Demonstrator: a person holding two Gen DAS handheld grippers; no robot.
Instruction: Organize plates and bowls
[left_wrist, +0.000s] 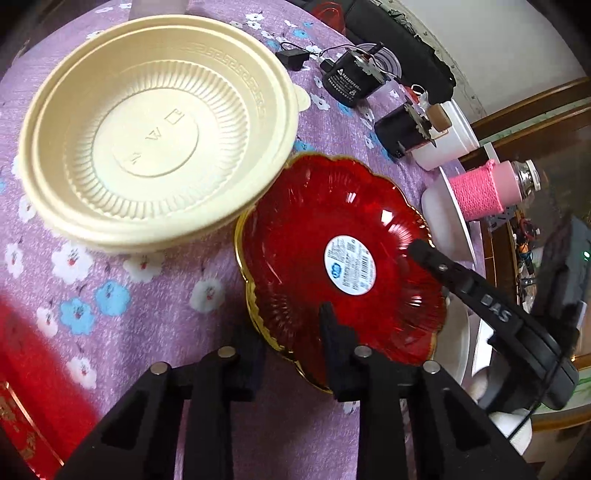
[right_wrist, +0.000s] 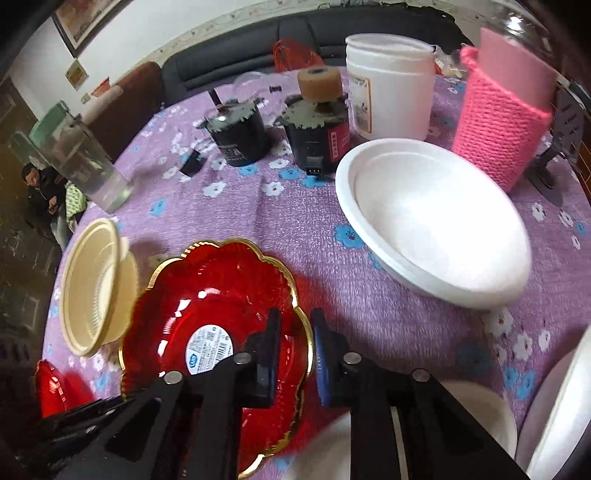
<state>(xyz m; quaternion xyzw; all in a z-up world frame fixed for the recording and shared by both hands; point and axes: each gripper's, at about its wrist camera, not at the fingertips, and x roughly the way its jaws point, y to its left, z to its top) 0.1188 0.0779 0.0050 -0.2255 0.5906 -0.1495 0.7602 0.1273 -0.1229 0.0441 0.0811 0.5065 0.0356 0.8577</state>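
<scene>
A red glass plate with a gold scalloped rim and a white label is held over the purple flowered tablecloth. My left gripper is shut on its near rim, one finger over and one under. My right gripper is shut on the opposite rim; it shows in the left wrist view as a black finger. A cream plastic bowl sits beside the plate. A white foam bowl lies on the cloth to the right.
Two black adapters, a white tub, a pink knitted cup and a clear glass stand at the back. Another red plate lies at the left edge. White dishes lie at the near right.
</scene>
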